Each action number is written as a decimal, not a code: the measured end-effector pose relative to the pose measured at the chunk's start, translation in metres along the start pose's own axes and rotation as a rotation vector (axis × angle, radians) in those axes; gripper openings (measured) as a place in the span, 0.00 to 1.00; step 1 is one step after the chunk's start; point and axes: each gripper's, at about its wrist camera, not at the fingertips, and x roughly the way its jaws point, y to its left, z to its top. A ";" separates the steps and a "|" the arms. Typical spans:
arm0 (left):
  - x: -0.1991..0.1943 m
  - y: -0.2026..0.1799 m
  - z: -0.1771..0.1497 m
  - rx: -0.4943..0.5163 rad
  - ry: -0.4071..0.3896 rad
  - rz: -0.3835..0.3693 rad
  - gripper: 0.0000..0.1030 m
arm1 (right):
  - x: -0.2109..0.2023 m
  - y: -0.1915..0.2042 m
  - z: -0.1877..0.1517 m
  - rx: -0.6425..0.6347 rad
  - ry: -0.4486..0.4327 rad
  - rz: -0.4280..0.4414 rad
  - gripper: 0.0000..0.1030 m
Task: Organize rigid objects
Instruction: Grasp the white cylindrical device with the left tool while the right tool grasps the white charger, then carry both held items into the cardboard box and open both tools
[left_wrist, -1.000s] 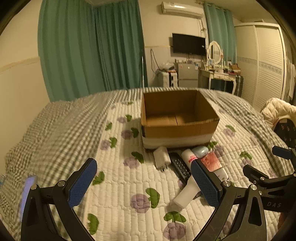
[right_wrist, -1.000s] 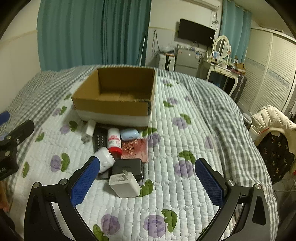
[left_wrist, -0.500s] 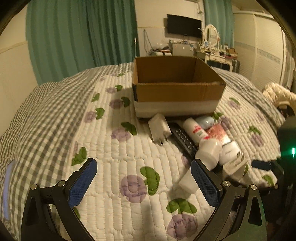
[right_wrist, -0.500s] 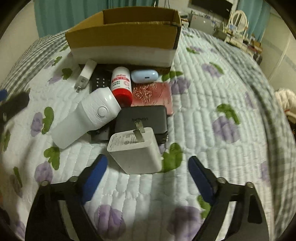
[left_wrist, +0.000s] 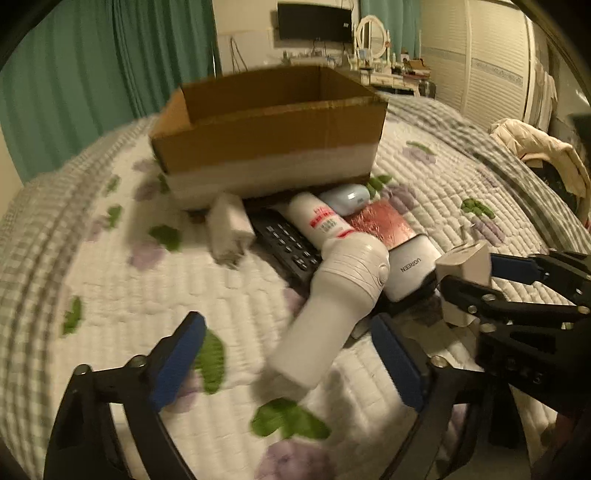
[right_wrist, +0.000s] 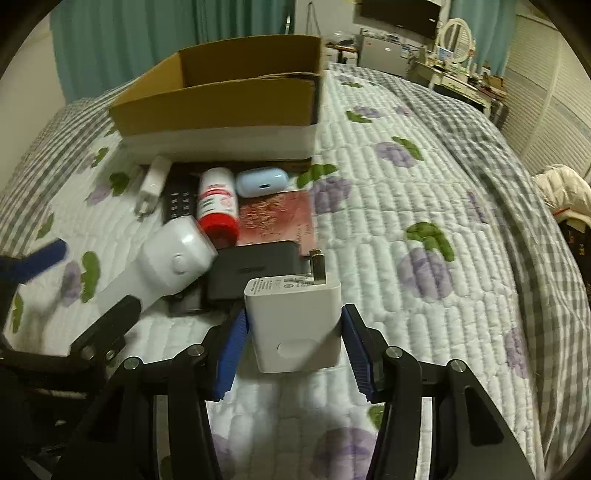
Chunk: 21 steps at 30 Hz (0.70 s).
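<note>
My right gripper (right_wrist: 294, 350) straddles a white cube charger (right_wrist: 295, 314) on the quilt, prongs pointing away. Its jaws are closing, and both blue pads (right_wrist: 232, 350) lie against the charger's sides. In the left wrist view the same charger (left_wrist: 465, 264) sits in the right gripper (left_wrist: 484, 278). My left gripper (left_wrist: 286, 363) is closing around the handle of a white handheld device (left_wrist: 332, 314); its pads stand clear of the handle. Behind the clutter stands an empty cardboard box (left_wrist: 266, 140) (right_wrist: 218, 107).
In front of the box lie a small white plug (right_wrist: 153, 182), black remote (right_wrist: 181, 201), red-capped bottle (right_wrist: 218, 203), pale blue case (right_wrist: 262, 181), red booklet (right_wrist: 277, 218) and black power bank (right_wrist: 255, 269). A jacket (right_wrist: 565, 192) hangs beyond the bed's right edge.
Both grippers dropped toward the clutter. The right jaws narrowed from wide open onto the cube charger. The left gripper came down over the white device, its jaws slightly narrower.
</note>
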 end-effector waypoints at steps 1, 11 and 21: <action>0.006 -0.002 0.000 -0.003 0.011 -0.013 0.80 | 0.000 -0.004 0.001 0.015 0.002 0.007 0.49; 0.000 -0.021 -0.008 0.065 -0.001 -0.060 0.35 | -0.002 -0.009 0.002 0.017 -0.016 -0.002 0.49; -0.049 0.003 0.004 -0.003 -0.052 -0.013 0.32 | -0.040 -0.003 0.004 -0.039 -0.078 -0.013 0.49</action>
